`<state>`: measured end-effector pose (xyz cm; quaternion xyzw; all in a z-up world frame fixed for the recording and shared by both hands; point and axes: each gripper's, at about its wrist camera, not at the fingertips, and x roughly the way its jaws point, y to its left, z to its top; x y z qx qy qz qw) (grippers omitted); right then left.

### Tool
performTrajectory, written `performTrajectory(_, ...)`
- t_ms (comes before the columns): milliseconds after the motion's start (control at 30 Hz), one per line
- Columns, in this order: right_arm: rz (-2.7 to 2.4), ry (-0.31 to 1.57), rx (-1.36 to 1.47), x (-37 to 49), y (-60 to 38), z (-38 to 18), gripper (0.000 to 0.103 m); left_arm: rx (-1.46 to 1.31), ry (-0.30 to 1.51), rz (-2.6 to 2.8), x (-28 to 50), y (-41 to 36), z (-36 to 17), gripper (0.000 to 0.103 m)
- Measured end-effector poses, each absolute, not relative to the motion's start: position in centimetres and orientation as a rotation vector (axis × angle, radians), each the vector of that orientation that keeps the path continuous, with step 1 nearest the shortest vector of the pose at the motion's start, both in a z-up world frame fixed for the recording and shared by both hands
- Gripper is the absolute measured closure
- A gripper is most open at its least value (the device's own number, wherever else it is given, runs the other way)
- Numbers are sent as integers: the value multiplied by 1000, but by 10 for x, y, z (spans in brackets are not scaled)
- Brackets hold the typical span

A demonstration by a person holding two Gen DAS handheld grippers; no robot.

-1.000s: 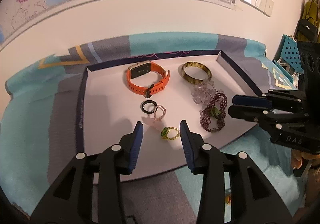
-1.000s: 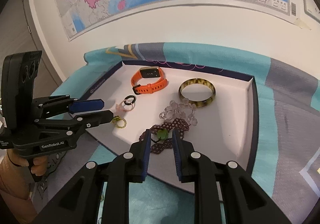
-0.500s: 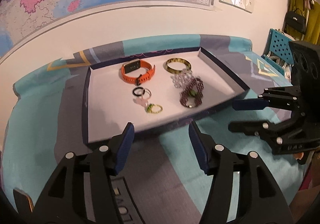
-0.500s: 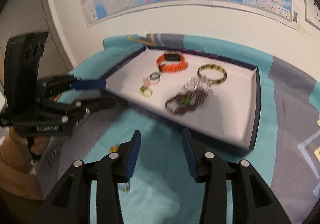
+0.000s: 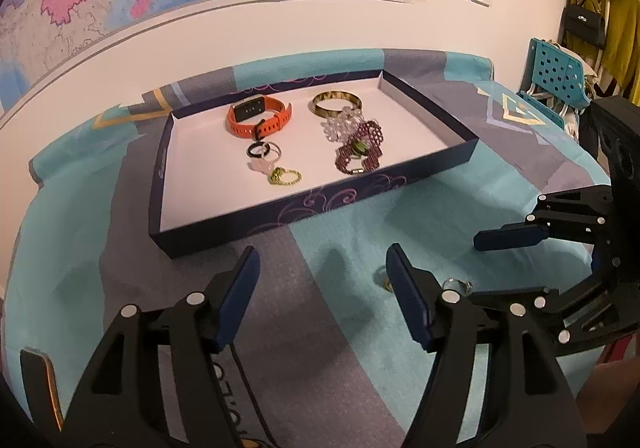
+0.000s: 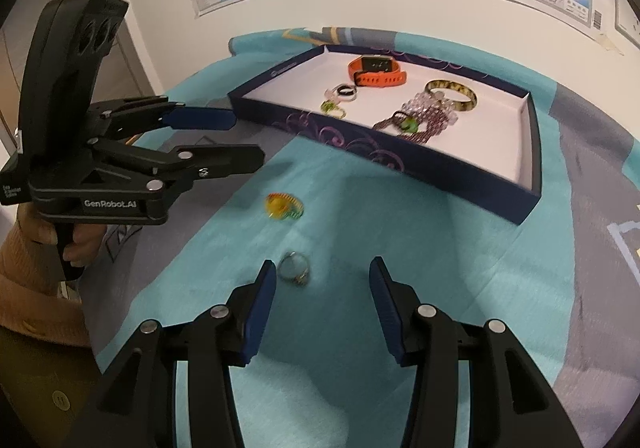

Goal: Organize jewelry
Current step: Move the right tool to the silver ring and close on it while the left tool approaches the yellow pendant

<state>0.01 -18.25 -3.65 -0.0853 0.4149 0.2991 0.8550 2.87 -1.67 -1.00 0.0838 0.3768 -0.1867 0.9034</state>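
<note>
- Teal and grey cloth (image 6: 440, 268) covers the table, and on it, outside the tray (image 6: 460, 176), lie the two pieces I have yet to sort: a silver ring (image 6: 294, 267) and a yellow beaded ring (image 6: 283, 205).
- My right gripper (image 6: 320, 304) hangs over the cloth with its jaws opening and nothing between them; the silver ring sits just ahead of its left finger, off the centre line.
- My left gripper (image 5: 322, 294) is likewise opening and empty, aimed at bare cloth short of the tray's near wall. In its own view a small gold-toned piece (image 5: 386, 282) peeps out beside its right finger.
- Already in the tray: the orange watch (image 5: 258, 116), the amber bangle (image 5: 337, 104), a clear bead bracelet (image 5: 340, 126), the purple bead bracelet (image 5: 360, 152) and three small rings (image 5: 270, 162).
- Risks as I judge them:
  - The silver ring is thin and lies flat on soft fabric, so the pads could pinch cloth with it, or skate over it.
  - Closing off-centre could flick it sideways towards the beaded ring.
  - Both grippers are working the same patch; reaching for neighbouring rings together could knock them against each other.
  - The right view is blurred here, so I cannot trust the ring's exact position until the picture settles.
  - Carrying a piece low over the near wall could clip it and jolt the sorted jewelry.
</note>
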Motion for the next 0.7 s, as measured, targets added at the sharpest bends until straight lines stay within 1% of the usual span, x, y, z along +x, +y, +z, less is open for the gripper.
performTrajectory(267,603,851,-246,-13,-172,-39,58,182,808,-403,21,-18,-20,37)
performTrajectory(467,606,846,-249,-13,-165,-39,70,186,822,-421,18,-21,-26,38)
performTrajectory(567,610,848,-253,-13,-162,-39,76,191,828,-436,18,-25,-28,40)
performTrajectory(633,615,849,-253,-13,-162,-39,80,196,831,-447,18,-28,-29,44)
performTrajectory(667,617,851,-253,-12,-162,-39,85,201,833,-452,18,-29,-30,45)
performTrajectory(700,620,851,-254,-12,-162,-39,91,206,835,-457,19,-31,-30,47)
